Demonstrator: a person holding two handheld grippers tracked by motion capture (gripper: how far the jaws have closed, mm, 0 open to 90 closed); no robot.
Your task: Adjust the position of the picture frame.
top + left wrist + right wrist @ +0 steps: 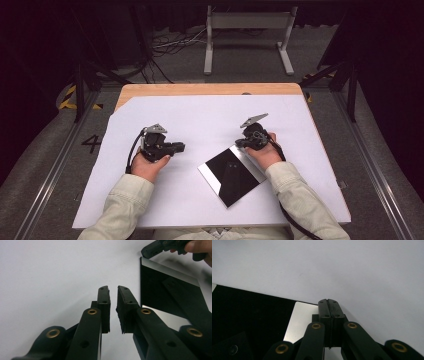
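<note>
So: right claw (329,301) pinched fully shut, empty, at far corner of mirror plate (231,175) | left claw (113,288) barely open, empty, resting left on white surface (200,115)

A dark mirror-like plate (232,174) lies on the white sheet (210,120), the right gripper (246,142) at its far corner.

Flat square mirror plate (231,174) is showing glossy black with a silvery-white strip along one edge. White sheet (200,120) is covering the light wooden table (150,90). Both grippers' jaws are showing matte black, brass-coloured rivets.
</note>
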